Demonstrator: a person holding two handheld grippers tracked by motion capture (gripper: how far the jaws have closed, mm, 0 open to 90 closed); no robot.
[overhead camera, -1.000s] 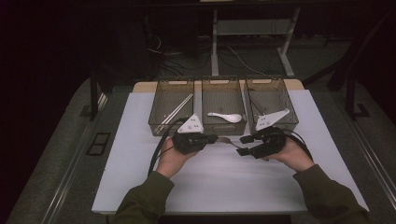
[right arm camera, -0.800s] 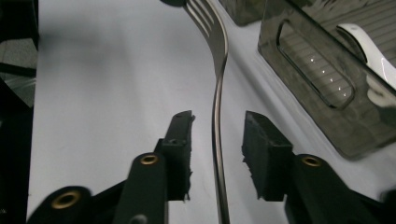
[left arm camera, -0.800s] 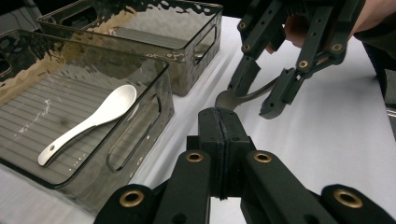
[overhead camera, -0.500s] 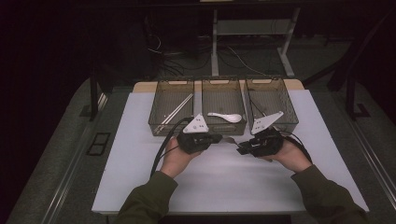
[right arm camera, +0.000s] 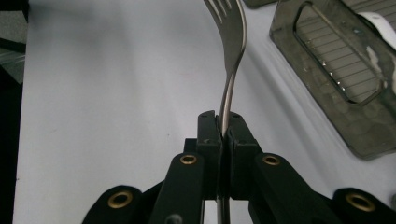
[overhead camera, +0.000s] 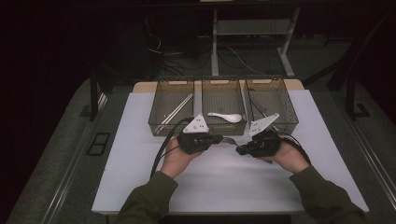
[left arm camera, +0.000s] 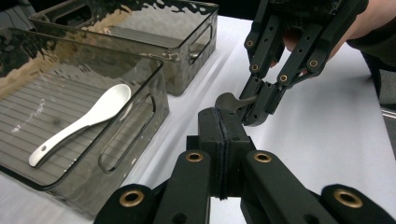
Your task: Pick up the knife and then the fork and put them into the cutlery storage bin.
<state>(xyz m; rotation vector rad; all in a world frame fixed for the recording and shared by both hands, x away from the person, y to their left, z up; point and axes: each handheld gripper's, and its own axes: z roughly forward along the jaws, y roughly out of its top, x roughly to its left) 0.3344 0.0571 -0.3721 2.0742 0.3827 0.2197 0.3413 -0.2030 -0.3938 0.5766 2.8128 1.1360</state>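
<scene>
A metal fork (overhead camera: pixel 229 139) hangs just above the white table between my two grippers. My right gripper (right arm camera: pixel 223 123) is shut on the fork's neck (right arm camera: pixel 231 56), and the tines rise away from it. Its jaws have just been closing, with the fork between them. My left gripper (left arm camera: pixel 219 114) is shut, and the fork's far end (left arm camera: pixel 227 99) sits at its jaw tips. In the left gripper view the right gripper (left arm camera: pixel 252 112) reaches in from the upper right. From above, the left gripper (overhead camera: pixel 217 138) points right and the right gripper (overhead camera: pixel 240 150) points left.
Three smoky see-through bins stand in a row behind the hands. The left bin (overhead camera: pixel 156 122) holds chopsticks (overhead camera: pixel 175 112), the middle bin (overhead camera: pixel 205 88) a white spoon (overhead camera: pixel 225 116), and the right bin (overhead camera: pixel 292 112) is beside my right hand. White tabletop lies in front.
The right gripper's jaws have closed onto the fork. Both hands have stayed almost where they were in front of the bins.
</scene>
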